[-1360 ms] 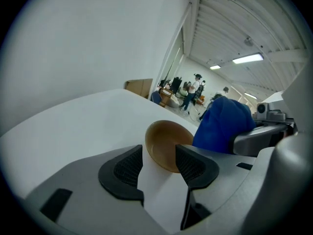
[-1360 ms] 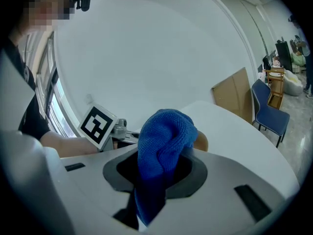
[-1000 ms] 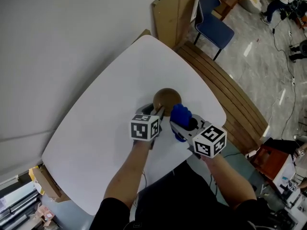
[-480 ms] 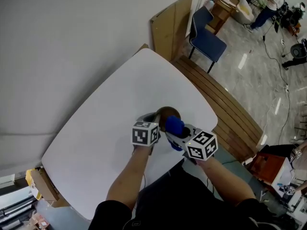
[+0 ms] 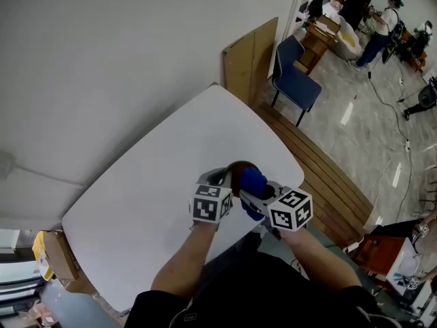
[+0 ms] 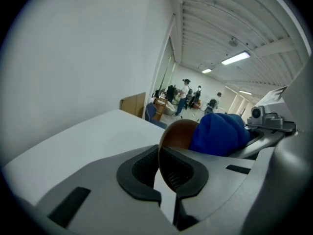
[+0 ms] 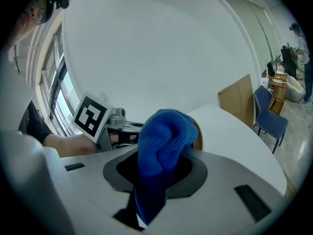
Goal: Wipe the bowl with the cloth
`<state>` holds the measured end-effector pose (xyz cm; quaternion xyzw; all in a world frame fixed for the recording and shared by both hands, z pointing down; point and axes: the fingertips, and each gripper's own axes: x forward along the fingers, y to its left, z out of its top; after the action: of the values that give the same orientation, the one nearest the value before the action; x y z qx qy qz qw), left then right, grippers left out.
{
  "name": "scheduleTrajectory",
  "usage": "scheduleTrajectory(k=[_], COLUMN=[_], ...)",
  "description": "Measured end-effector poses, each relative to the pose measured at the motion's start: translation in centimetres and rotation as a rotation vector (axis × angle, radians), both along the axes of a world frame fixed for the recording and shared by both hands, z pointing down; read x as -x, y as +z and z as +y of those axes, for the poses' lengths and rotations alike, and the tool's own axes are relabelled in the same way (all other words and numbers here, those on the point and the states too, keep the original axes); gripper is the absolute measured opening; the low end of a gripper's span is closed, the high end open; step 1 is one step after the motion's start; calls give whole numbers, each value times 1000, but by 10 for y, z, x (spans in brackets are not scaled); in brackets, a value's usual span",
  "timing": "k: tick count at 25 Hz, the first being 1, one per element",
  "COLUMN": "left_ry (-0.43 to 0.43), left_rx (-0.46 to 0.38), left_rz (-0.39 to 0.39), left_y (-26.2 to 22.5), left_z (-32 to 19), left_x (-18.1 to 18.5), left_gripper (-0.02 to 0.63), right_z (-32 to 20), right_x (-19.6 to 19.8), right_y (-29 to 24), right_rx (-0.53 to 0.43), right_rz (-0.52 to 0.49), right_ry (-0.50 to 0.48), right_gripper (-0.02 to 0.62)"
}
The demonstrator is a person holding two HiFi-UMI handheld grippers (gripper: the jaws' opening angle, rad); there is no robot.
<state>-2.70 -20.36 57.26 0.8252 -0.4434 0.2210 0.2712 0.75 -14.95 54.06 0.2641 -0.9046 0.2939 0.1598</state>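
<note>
Raised off the surface [image 5: 157, 183], the bowl [image 6: 178, 133] is rim-clamped in the left gripper [image 6: 164, 173] jaws. The cloth [image 7: 164, 136] is gripped by the right gripper [image 7: 156, 180] jaws. Wiping is judged barely begun.

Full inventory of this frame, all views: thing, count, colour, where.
bowl: 1, brown, rim clamped in the left gripper, tipped on edge
cloth: 1, blue, bunched in the right gripper, right by the bowl
table: 1, white, below both grippers
bench: 1, brown slatted wood, along the table's far side
chair: 1, blue, beyond the bench
board: 1, tan, leaning on the wall
box: 1, cardboard, on the floor at the table's near-left corner
people: several, far background, too small to count
left gripper: 1, grey with marker cube, shut on bowl
right gripper: 1, same, shut on cloth
forearms: 2, bare, at the head view's bottom
</note>
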Motion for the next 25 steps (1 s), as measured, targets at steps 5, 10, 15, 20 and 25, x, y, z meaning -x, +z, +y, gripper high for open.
scheduleTrajectory(k=[5,10,15,20,25], left_ry=[31,85,117,125,93], left_rx=[-123,-252,-344,-391,-436], left_rz=[-23,-64,-48,-50,-62], left_y=[-47,-93,-130,-151,-168], left_z=[10,25,31,32,24], left_x=[-17,-37,-53,-58,-43], left_gripper=[21,29,43,46,44], right_z=[1,3,1,3,7], right_x=[-6,-18,-23,-23,-20], right_y=[-32,-57,-76,-90,-96], right_rx=[-75,-184,-248,-293,-318], right_rz=[-19,62,78,85,88], right_ry=[49,90,124,114,80], right_gripper=[91,91,91,91,91])
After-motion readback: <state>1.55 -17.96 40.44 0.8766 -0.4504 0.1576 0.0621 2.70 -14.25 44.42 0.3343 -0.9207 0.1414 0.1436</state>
